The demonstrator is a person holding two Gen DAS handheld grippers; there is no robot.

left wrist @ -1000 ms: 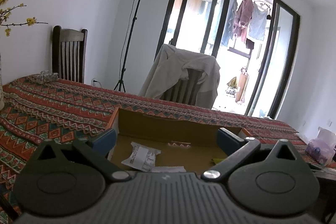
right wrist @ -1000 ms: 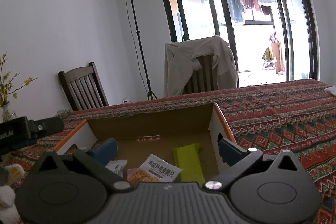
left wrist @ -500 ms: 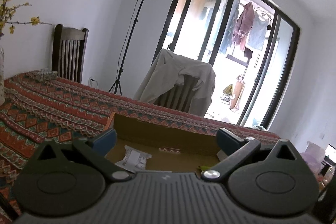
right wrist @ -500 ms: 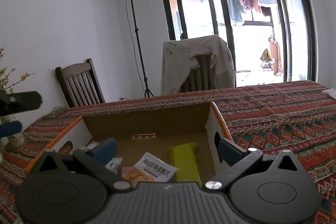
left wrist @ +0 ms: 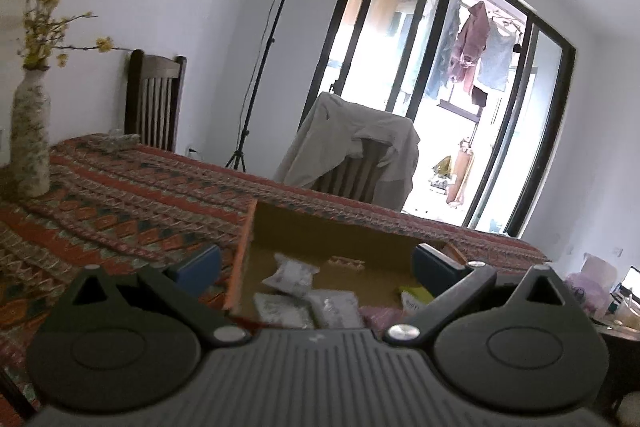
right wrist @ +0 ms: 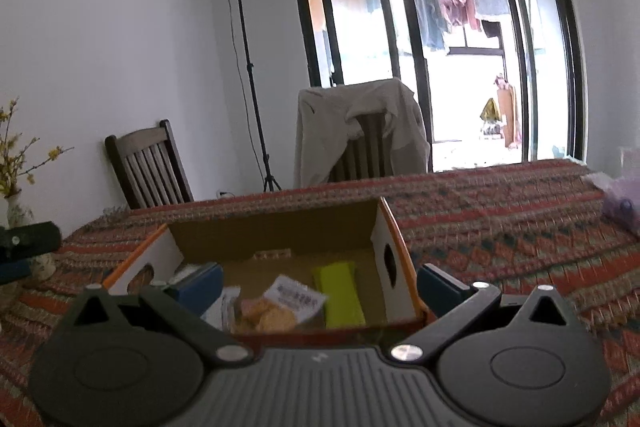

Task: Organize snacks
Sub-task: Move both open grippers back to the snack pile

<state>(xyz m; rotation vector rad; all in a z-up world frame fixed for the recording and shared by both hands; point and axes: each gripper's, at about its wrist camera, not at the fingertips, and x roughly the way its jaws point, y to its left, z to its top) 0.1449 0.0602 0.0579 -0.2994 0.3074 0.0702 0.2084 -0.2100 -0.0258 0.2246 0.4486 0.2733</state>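
An open cardboard box (right wrist: 280, 227) (left wrist: 320, 227) with orange edges stands on the patterned tablecloth. Inside it lie a yellow-green bar (right wrist: 342, 293), a cracker packet (right wrist: 280, 307) and white wrapped snacks (left wrist: 294, 273). My right gripper (right wrist: 320, 285) hovers open just before the box's near wall, nothing between its blue fingertips. My left gripper (left wrist: 316, 267) is open too, over the box's near left corner, and holds nothing. The left gripper's black body (right wrist: 28, 239) shows at the left edge of the right wrist view.
A vase (left wrist: 30, 139) of yellow flowers stands at the table's left. Two wooden chairs sit behind the table, one (right wrist: 360, 135) draped with a beige jacket. A lamp stand (right wrist: 248, 67) and glass doors lie beyond. A pinkish bag (left wrist: 592, 275) lies at the table's right end.
Both grippers have drawn back and up from the box, so more of its inside shows. The left view has swung left, bringing the vase into sight. Neither gripper took hold of anything.
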